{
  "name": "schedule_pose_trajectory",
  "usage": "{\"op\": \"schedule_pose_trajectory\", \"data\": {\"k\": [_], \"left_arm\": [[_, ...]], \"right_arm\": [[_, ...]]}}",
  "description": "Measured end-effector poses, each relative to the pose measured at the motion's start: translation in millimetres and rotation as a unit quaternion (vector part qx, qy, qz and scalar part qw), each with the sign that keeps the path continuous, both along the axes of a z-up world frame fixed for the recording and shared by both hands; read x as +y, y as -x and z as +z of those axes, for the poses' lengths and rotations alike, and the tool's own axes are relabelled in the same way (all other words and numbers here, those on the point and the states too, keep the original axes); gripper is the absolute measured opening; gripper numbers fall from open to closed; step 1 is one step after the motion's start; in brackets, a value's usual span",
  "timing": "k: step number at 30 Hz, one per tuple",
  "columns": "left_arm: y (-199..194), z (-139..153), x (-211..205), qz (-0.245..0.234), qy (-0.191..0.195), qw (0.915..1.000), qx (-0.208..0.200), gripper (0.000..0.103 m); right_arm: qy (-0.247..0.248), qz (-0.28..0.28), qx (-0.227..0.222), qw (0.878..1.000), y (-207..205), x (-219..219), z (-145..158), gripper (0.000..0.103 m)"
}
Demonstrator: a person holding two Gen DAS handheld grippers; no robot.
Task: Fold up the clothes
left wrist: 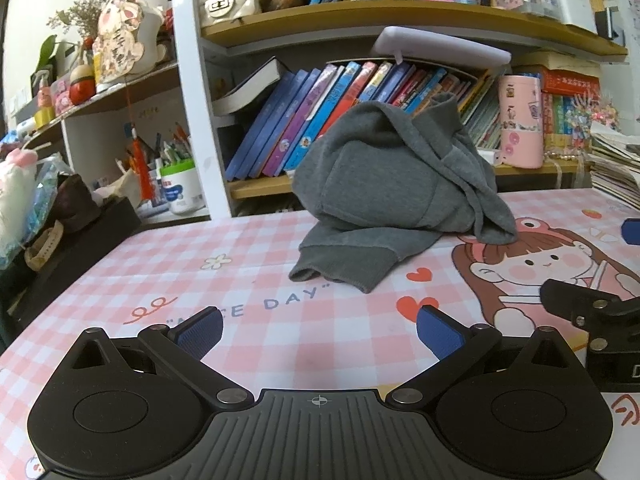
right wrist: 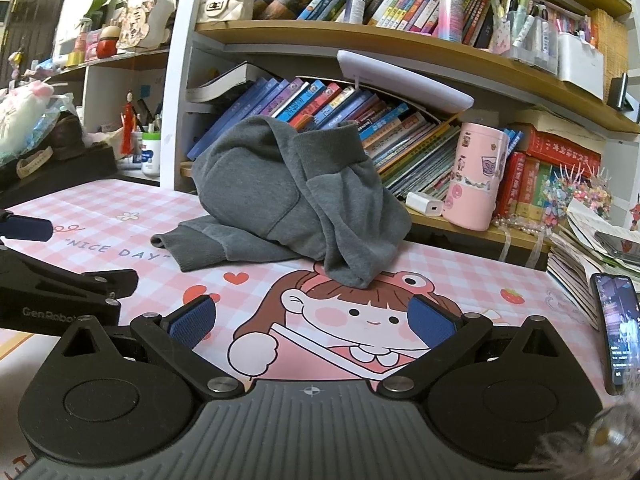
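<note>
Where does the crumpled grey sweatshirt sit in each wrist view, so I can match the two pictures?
Left wrist view: the crumpled grey sweatshirt is heaped centre, slightly right, against the bookshelf, one cuffed sleeve trailing toward the camera.
Right wrist view: the sweatshirt sits centre-left, its sleeve pointing left.
Shared landmark: the pink sticker-covered cylindrical canister stands on the low shelf to its right in both.
</note>
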State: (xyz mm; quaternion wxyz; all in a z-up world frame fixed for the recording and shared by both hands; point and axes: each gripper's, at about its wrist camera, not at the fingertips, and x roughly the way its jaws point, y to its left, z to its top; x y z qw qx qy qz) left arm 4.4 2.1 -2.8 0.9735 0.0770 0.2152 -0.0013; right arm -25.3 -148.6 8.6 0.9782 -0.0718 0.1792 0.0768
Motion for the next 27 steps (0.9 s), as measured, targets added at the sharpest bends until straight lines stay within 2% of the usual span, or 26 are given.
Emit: {"op": "schedule_pose_trajectory", "data": {"k": [15, 22, 27], "left_arm": [[1, 0, -3, -0.013, -0.004, 0.9999, -0.004, 0.103], [1, -1, -2, -0.005, -0.005, 1.0, -0.004, 0.103], [6, 1, -2, -0.021, -0.003, 0.9997, -0.015, 0.103]], "right_arm": [[-0.003, 0.006, 0.01, 1.0, -1, 1, -1, 0.103], [-0.027, 0.006, 0.003, 1.0, 1, -7, 1, 0.103], [-0.044, 0.016, 0.015, 0.999, -2, -10, 6, 0.103]]}}
